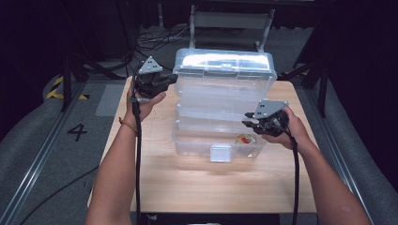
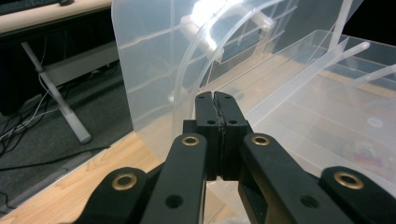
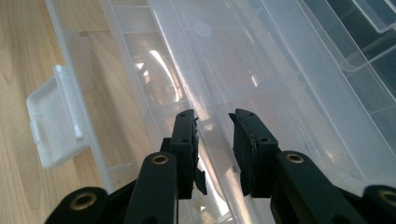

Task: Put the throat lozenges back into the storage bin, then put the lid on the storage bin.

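Clear plastic forms the open tiered storage box at the centre of the wooden table, its lid raised at the upper middle of the high view. The left claw, jaws pressed together, sits at the lid's left edge. The right claw, jaws apart and empty, hovers over the tray rim at the right.

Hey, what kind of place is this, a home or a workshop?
Most likely a lab or recording studio, not a home: a wooden table ringed by dark curtains, loose cables on grey carpet, hazard tape and a floor number "4".
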